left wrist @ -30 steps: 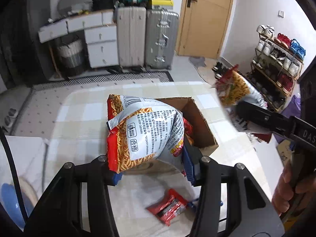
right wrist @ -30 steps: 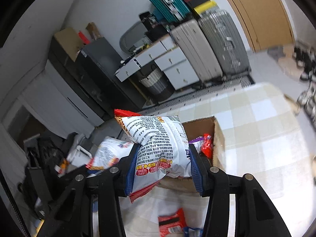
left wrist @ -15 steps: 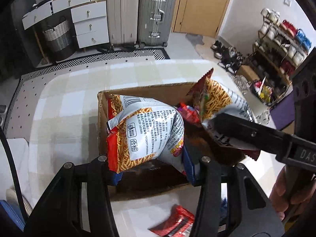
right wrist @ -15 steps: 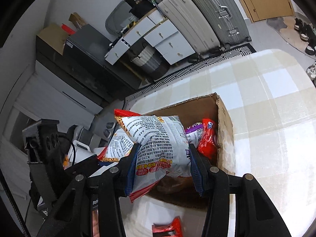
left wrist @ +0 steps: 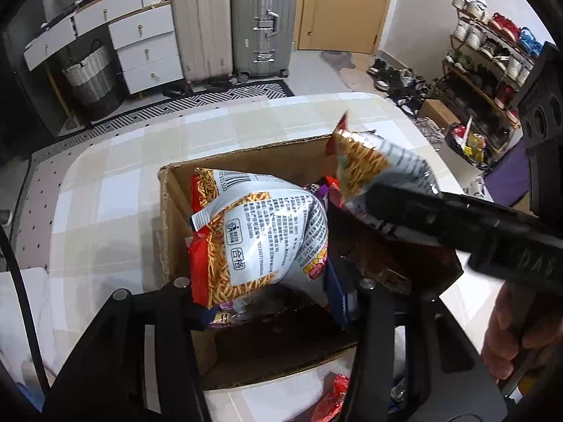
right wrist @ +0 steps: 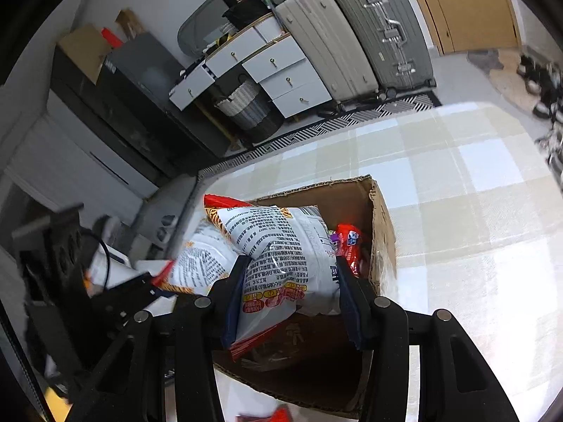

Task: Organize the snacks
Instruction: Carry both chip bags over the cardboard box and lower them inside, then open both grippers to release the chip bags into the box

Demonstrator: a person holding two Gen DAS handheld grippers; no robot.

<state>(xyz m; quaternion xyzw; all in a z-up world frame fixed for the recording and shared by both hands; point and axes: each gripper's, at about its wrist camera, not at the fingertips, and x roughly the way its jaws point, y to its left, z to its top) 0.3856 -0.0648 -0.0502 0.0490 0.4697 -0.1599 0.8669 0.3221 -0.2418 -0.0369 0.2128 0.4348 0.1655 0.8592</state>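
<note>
Left gripper (left wrist: pixel 267 277) fingers pinching a noodle-snack bag (left wrist: pixel 260 232) over the cardboard box (left wrist: pixel 176 218) on the bench (left wrist: pixel 116 190); right gripper (right wrist: pixel 292 299) fingers pinching a second bag (right wrist: pixel 281 256) at 2 o'clock.

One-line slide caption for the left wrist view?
Left claw grips a white-and-orange noodle-snack bag above the open brown cardboard box.

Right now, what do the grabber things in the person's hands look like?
Both are black plastic. The left gripper has two chunky arms with silver screws, dark blue pads on its fingers and a thin black cable. The right gripper matches; its side shows raised letters, and a bare hand grips its handle.
</note>
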